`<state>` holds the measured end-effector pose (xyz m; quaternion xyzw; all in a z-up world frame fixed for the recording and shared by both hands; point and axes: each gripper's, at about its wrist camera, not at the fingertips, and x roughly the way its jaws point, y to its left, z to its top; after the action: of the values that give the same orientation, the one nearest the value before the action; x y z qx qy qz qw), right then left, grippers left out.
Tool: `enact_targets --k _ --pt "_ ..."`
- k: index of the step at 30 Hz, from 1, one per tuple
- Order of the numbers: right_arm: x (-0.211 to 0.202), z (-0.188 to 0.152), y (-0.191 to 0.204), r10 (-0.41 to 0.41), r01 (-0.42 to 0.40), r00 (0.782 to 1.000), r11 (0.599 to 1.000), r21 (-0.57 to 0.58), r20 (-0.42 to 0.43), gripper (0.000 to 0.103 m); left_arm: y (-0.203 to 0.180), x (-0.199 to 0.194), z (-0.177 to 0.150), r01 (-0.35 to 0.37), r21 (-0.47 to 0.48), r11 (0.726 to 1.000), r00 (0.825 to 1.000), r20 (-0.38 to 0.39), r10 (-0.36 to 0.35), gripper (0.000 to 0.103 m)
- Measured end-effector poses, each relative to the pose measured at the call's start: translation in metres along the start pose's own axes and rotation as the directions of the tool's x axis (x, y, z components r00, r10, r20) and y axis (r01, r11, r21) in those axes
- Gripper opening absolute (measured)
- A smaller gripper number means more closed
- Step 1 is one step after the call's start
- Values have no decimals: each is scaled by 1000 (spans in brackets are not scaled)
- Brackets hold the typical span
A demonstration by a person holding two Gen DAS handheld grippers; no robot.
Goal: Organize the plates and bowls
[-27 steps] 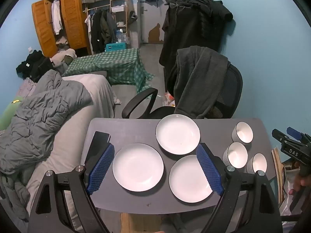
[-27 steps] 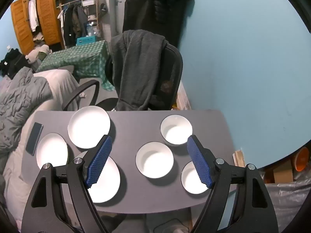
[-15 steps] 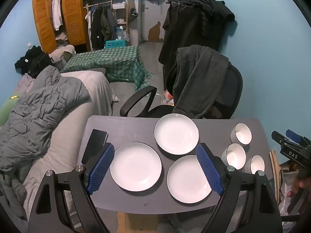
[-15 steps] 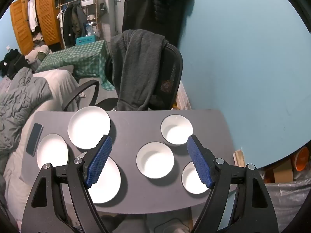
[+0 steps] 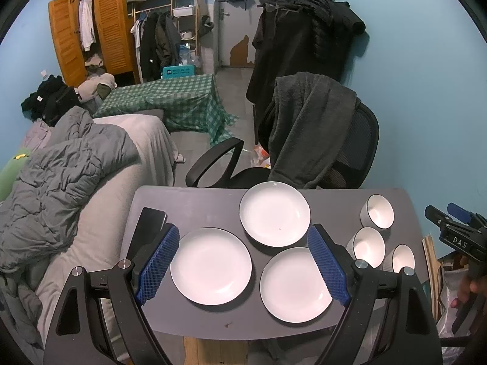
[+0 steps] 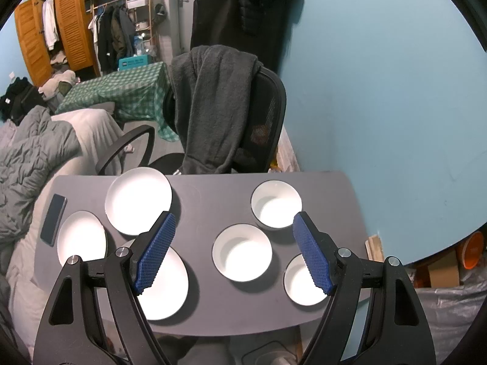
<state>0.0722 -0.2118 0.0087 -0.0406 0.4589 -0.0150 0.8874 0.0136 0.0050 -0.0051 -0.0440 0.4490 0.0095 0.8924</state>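
Three white plates lie flat and apart on the grey table (image 5: 188, 203): a left plate (image 5: 210, 265), a far plate (image 5: 274, 213) and a near plate (image 5: 293, 284). Three white bowls stand at the table's right: far (image 5: 377, 215), middle (image 5: 366, 247), near (image 5: 402, 258). My left gripper (image 5: 242, 263) hovers open and empty above the plates. My right gripper (image 6: 232, 251) hovers open and empty above the middle bowl (image 6: 242, 252), with the far bowl (image 6: 276, 203) and near bowl (image 6: 304, 281) beside it.
A black phone (image 5: 147, 228) lies at the table's left edge. A black office chair (image 5: 310, 140) draped with a dark towel stands behind the table. A bed with a grey duvet (image 5: 61, 176) is at the left. The blue wall (image 6: 380, 91) is on the right.
The left wrist view has shifted slightly, so the table sits a little further left in it. The right gripper has hardly moved. Both grippers stay open.
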Motion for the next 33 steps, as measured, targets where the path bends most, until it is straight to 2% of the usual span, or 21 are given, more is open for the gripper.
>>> enact_targets --k 33 --pt "9 5 6 22 -22 1000 1000 -7 -14 77 7 6 2 13 -15 1000 1000 -21 -13 88"
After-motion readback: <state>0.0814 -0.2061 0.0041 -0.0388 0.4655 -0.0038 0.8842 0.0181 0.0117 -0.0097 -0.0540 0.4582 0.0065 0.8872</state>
